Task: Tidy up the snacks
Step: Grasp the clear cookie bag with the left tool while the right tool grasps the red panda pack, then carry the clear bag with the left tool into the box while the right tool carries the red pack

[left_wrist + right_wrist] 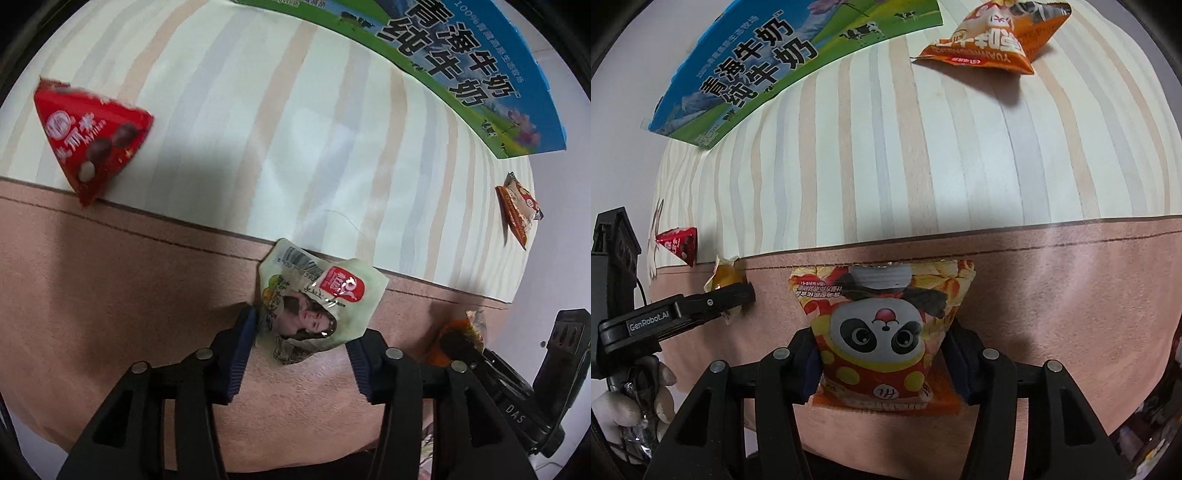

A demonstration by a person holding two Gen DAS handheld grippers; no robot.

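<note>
Panda snack bag (886,332) between right jaws; green packet (314,314) between left jaws.
</note>
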